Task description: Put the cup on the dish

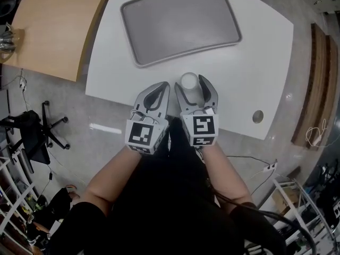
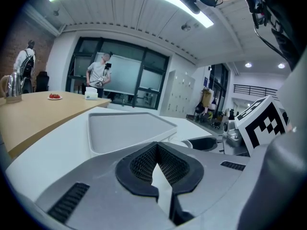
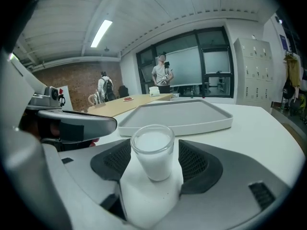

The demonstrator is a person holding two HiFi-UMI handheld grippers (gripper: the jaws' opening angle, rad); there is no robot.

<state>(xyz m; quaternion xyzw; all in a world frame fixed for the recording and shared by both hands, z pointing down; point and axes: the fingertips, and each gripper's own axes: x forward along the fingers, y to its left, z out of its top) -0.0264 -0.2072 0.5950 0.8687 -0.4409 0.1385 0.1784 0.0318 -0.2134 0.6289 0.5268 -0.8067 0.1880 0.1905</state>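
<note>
Released, my right claw (image 1: 194, 89) straddles the small milky-white glass cup (image 3: 152, 150) on the white desk (image 1: 255, 62), on the near side of the grey rectangular dish (image 1: 180, 23). I'd clench mid-height and lift it upright. My left claw (image 1: 158, 92) is clenched, empty.

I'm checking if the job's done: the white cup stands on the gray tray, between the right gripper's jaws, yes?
No. The cup stands on the white table, short of the tray, between the right gripper's jaws; the head view shows it.

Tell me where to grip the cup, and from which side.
Grip the cup at its side wall, below the rim, coming from the near edge of the table. It stands upright; the open right claw has a pad on each side.
</note>
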